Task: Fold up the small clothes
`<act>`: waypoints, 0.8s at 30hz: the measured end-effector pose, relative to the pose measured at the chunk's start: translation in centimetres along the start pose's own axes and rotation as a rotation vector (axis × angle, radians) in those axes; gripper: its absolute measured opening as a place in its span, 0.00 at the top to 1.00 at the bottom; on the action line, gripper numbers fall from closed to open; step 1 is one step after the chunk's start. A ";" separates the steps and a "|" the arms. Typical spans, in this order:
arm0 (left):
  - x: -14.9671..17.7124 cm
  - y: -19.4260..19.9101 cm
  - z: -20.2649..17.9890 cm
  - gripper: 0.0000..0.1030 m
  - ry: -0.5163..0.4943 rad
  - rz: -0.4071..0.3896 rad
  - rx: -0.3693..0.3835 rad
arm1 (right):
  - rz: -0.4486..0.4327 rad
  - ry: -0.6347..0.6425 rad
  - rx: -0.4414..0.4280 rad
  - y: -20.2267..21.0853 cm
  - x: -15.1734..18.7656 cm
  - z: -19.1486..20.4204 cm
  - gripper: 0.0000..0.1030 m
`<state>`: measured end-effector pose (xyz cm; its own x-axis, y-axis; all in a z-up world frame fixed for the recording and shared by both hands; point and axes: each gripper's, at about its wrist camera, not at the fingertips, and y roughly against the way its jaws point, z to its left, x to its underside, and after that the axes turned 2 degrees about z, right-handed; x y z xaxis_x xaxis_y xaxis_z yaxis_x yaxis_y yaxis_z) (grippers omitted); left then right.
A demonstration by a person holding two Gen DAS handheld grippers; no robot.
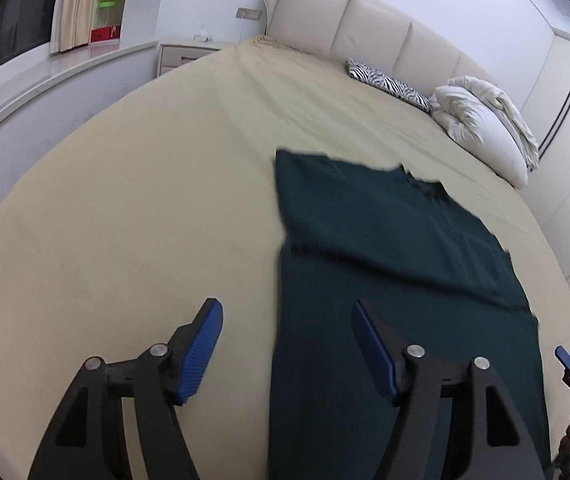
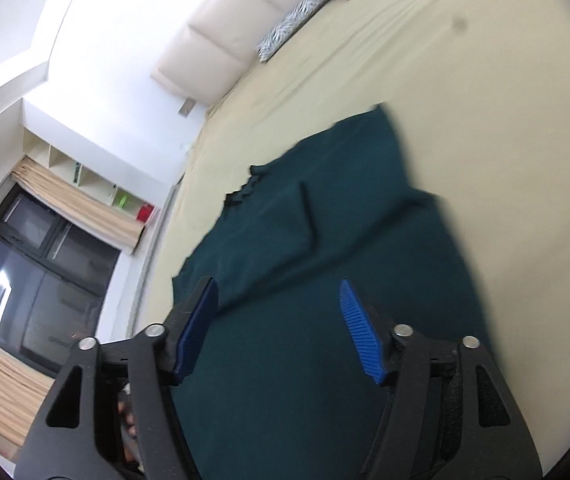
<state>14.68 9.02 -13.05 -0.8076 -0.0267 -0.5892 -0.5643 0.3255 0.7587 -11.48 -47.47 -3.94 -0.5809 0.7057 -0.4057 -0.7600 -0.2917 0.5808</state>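
Note:
A dark green garment [image 1: 385, 240] lies flat on the beige bed sheet [image 1: 125, 200], with a folded layer across its upper part. My left gripper [image 1: 286, 303] stands open just above the garment's left edge, one blue pad over the sheet and one over the cloth, with nothing between its jaws. In the right wrist view my right gripper [image 2: 277, 281] is open too, hovering over the near part of the garment [image 2: 325, 220] with nothing held. The right gripper [image 1: 569, 360] and the hand on it show at the right rim of the left wrist view.
A cream padded headboard [image 1: 365, 28] closes the far end of the bed. A zebra-print cushion [image 1: 389, 82] and a bundled white duvet [image 1: 481, 124] lie against it. A nightstand [image 1: 181, 56] stands at the far left, white wardrobe doors [image 1: 565, 120] at the right.

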 end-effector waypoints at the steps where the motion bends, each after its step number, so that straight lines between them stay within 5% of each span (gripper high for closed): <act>1: 1.5 0.9 0.1 0.32 0.001 0.025 0.009 | -0.006 0.006 0.027 1.9 1.1 -0.7 0.33; 4: 5.4 2.8 1.0 0.32 0.041 0.097 0.037 | -0.012 0.008 0.113 5.7 4.8 -2.2 0.33; 10: 11.3 5.5 2.0 0.32 0.087 0.165 0.054 | 0.008 -0.082 0.156 9.7 9.4 -6.2 0.33; 24: 13.9 6.6 1.1 0.38 0.030 0.257 0.090 | 0.048 -0.038 0.233 11.4 11.6 -6.8 0.33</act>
<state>-0.04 11.88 -16.52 -0.9276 0.0399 -0.3714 -0.3241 0.4081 0.8535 -28.88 -46.95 -6.82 -0.5996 0.7200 -0.3494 -0.6417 -0.1717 0.7475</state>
